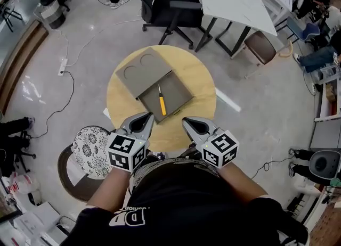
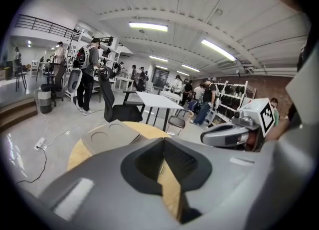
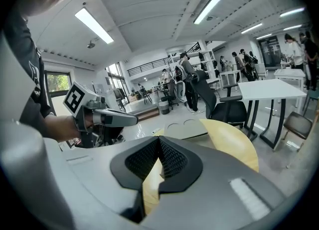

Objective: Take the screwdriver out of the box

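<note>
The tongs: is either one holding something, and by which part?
Nothing is held. The left tongs and the right tongs are both shut and empty; the screwdriver lies in the open box.

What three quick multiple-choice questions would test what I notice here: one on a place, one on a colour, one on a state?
1. Where does the screwdriver lie?
A) inside the open box
B) beside the box
C) under the box

2. What colour is its handle?
A) red
B) yellow
C) blue

3. How do the left gripper's jaws stand?
A) wide apart
B) clamped on the screwdriver
C) together, empty

Answers:
1 A, the head view shows it inside the box.
2 B, the handle shows yellow.
3 C, the left gripper view shows the jaws meeting with nothing between.
</note>
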